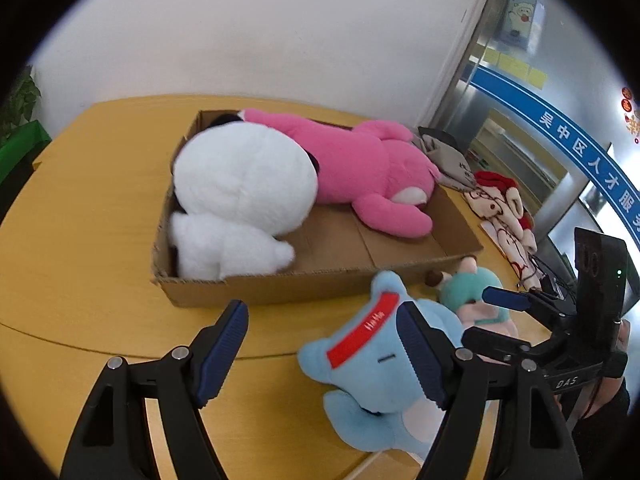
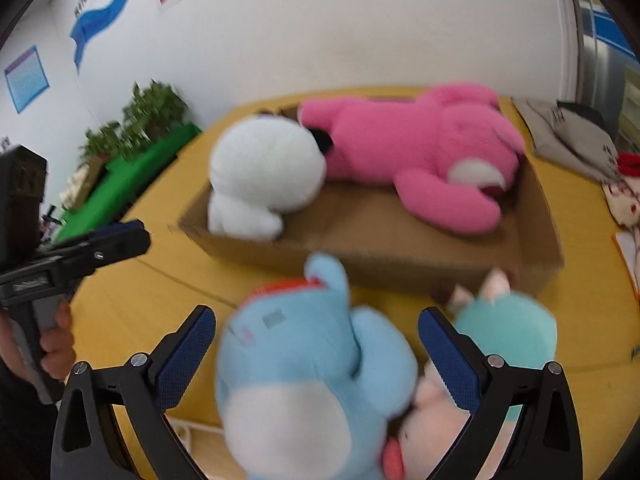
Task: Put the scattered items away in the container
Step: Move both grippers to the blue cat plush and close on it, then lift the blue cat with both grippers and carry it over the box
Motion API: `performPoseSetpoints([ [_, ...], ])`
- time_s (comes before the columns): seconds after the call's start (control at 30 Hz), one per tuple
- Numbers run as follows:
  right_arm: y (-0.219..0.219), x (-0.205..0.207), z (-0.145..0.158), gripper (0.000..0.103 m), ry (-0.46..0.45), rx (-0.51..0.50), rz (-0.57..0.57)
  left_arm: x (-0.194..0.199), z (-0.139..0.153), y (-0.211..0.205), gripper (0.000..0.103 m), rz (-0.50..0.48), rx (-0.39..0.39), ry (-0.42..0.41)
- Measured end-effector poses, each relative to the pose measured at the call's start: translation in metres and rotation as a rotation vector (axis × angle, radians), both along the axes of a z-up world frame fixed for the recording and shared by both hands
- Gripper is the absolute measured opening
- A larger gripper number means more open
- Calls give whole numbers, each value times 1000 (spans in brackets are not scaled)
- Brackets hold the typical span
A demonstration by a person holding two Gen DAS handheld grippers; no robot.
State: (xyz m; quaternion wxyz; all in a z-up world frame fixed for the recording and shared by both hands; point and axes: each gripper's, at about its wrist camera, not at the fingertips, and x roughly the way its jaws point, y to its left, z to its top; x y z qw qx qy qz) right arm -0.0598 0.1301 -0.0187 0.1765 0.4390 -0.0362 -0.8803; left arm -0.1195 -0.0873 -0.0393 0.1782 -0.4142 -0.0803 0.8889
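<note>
Blue plush (image 2: 308, 364) is lying on the table (image 1: 92, 208), just in front of the box (image 1: 320, 284), with the teal plush (image 2: 508, 328) pressed against its side. The right gripper (image 2: 316, 360) is straddling it with fingers spread wide, not yet gripping anything. The left gripper (image 1: 322, 344) is hanging beside it, also wide and holding nothing, one finger (image 1: 420, 348) lying over the blue toy's head.

Trouble is likely waiting at the close. The right-hand finger (image 2: 448, 360) is sitting right where the two toys are meeting, so a squeeze from here is risking a pinch of both at once, or a bite of teal fur instead of blue. The view is blurring, so I cannot tell how deep the fingers are reaching; a shallow grip on such soft stuffing is apt to slip during the lift.

The two grippers are also crowding one toy and could be knocking into each other.

Inside the box, the white plush (image 1: 244, 188) and pink plush (image 1: 360, 168) are filling the back and left, leaving bare cardboard only at the front. A careless drop could be leaving the blue toy perched on the front wall and rolling back out. Two more soft things are waiting on the table's far side, a grey one (image 1: 444, 152) and a red-and-cream one (image 1: 504, 208).
</note>
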Motion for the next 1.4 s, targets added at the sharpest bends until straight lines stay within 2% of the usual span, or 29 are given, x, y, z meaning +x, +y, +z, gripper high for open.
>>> performPoseSetpoints([
  [0.2, -14, 24, -35, 103, -19, 84, 56, 5, -55, 33, 77, -59, -10, -137],
  [0.27, -13, 29, -39, 103, -6, 96, 63, 4, -69, 36, 78, -63, 28, -172],
  [0.3, -12, 29, -40, 103, -5, 97, 65, 3, -71, 34, 78, -59, 64, -180],
  [0.33, -10, 29, -40, 103, 3, 93, 160, 4, -71, 31, 79, -59, 81, -188],
  [0.4, -10, 32, -39, 103, 4, 90, 200, 3, -73, 30, 79, -66, 94, -208],
  [0.53, -24, 47, -40, 103, 36, 164, 268, 6, -68, 32, 79, -63, 78, -221],
  [0.63, -37, 56, -45, 103, 86, 266, 338, 9, -62, 44, 77, -126, 74, -210],
  [0.7, -38, 55, -47, 103, 91, 273, 369, 9, -61, 57, 78, -169, 55, -208],
  [0.77, -35, 48, -50, 103, 67, 265, 376, 6, -64, 67, 81, -167, 4, -206],
  [0.8, -32, 44, -52, 103, 50, 252, 373, 2, -66, 68, 82, -165, 7, -220],
  [0.9, -26, 38, -56, 103, 39, 218, 378, -8, -77, 64, 87, -154, 61, -286],
  [1.1, -30, 41, -61, 103, 72, 234, 390, -11, -89, 60, 94, -147, 108, -340],
  [1.3, -26, 45, -58, 103, 91, 236, 449, -10, -91, 53, 94, -196, 192, -394],
  [1.4, -24, 45, -56, 103, 86, 233, 463, -9, -89, 54, 94, -214, 199, -405],
])
